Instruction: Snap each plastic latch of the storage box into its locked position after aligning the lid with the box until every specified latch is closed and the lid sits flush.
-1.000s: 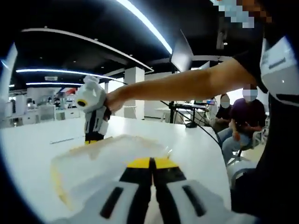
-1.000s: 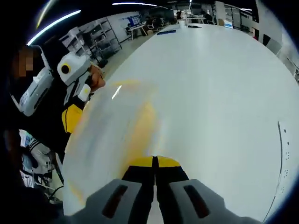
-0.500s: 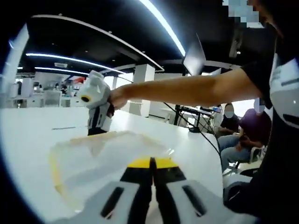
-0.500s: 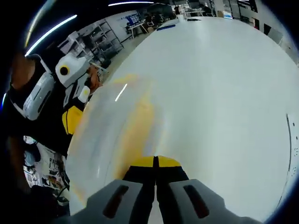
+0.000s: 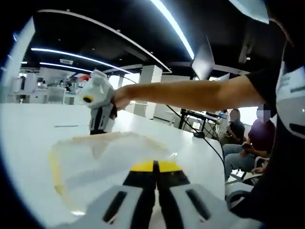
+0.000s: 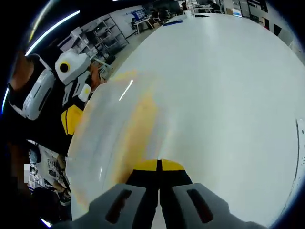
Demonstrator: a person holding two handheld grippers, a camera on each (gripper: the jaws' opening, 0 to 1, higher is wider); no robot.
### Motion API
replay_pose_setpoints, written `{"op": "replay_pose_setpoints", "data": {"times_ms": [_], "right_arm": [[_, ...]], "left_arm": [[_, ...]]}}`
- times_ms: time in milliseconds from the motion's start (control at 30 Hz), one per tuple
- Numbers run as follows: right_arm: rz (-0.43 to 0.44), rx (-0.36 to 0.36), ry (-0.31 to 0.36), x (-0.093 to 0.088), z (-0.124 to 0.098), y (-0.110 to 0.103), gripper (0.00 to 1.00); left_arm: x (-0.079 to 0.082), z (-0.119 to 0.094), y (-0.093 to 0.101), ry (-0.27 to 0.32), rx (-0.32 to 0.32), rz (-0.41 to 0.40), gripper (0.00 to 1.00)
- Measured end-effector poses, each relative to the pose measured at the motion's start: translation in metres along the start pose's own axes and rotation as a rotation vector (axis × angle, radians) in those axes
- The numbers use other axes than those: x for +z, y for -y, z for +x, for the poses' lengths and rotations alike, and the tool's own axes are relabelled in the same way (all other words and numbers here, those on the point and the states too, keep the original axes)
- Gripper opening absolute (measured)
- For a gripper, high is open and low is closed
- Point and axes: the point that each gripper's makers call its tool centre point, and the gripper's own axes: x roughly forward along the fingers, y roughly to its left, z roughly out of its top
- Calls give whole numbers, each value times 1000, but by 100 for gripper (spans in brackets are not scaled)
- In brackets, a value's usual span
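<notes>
- Clear plastic storage box with yellow-edged lid (image 5: pixel 107 160) sat on the wide white table (image 5: pixel 28 138).
- Left gripper (image 5: pixel 155 168) was at the box's near edge, jaws pressed together.
- Right gripper (image 5: pixel 99 127) stood at the box's far edge, opposite the left.
- Seated people (image 5: pixel 257 138) were beyond the table, right side.

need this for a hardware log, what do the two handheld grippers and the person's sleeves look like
Each gripper has pale grey jaws with black slots, black inner faces and yellow tips: left gripper, right gripper. From outside, the right gripper is a white body with a yellow-ringed round lens. The person wears a short black sleeve and white strapped-on gear.
</notes>
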Motion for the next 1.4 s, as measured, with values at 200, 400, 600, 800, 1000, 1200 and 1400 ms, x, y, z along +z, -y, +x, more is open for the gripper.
{"op": "replay_pose_setpoints", "data": {"times_ms": [200, 400, 600, 800, 1000, 1200, 1400], "right_arm": [[8, -1, -7, 0, 1, -1, 0], [19, -3, 2, -1, 2, -1, 0], [-34, 4, -71, -2, 2, -3, 0], [-107, 12, -158, -11, 10, -8, 0], [-116, 8, -170, -3, 8, -1, 0], [-99, -57, -72, -2, 6, 4, 0], [-158, -199, 114, 17, -2, 11, 0]], "left_arm": [[-1, 0, 1, 4, 2, 13, 0], [-1, 0, 1, 2, 0, 7, 0], [-1, 0, 3, 3, 4, 7, 0], [0, 3, 2, 6, 11, 6, 0], [-1, 2, 4, 8, 6, 23, 0], [1, 1, 3, 19, -4, 13, 0], [1, -2, 2, 10, -11, 16, 0]]}}
